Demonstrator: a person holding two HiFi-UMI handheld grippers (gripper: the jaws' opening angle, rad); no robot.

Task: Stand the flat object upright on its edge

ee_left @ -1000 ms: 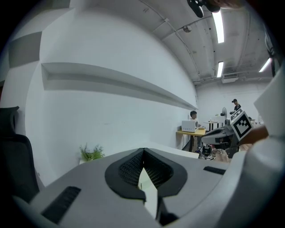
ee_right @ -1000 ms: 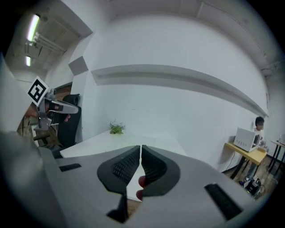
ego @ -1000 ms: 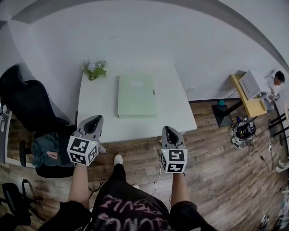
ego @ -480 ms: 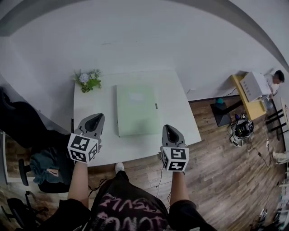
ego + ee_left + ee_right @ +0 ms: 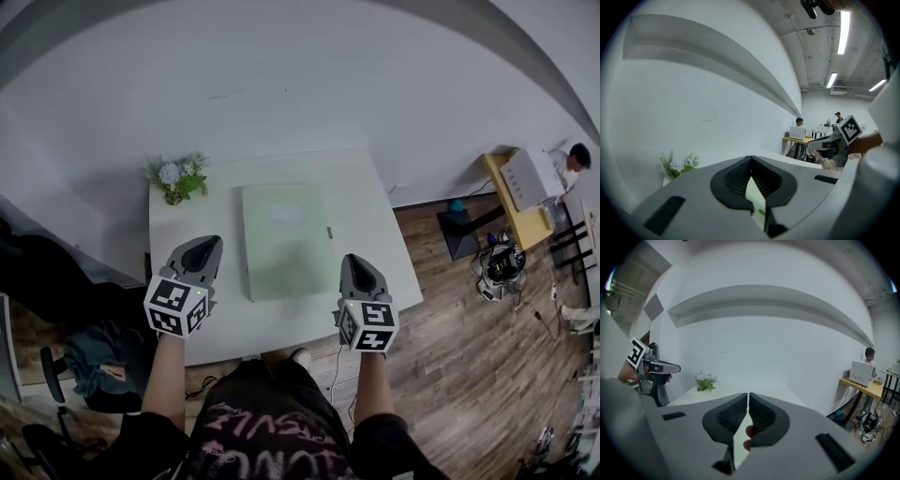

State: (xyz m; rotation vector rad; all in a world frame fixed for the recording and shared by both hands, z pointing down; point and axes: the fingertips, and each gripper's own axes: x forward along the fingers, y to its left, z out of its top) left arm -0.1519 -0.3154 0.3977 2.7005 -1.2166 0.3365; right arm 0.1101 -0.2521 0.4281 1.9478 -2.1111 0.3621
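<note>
The step in hand looks like the approach: nothing is lifted yet. The flat object, a pale green board, lies flat on the middle of the white table, with its long sides running from near to far. A small plant stands at the far left corner, well apart from it.

The left gripper hangs over the near left part of the table, and the right gripper over the near right part, one on each side of the board. Both tongs are clenched and hold nothing.

I judge that the next move calls for opening the jaws and bringing them down to an edge of the board, so that one side can be raised.
</note>
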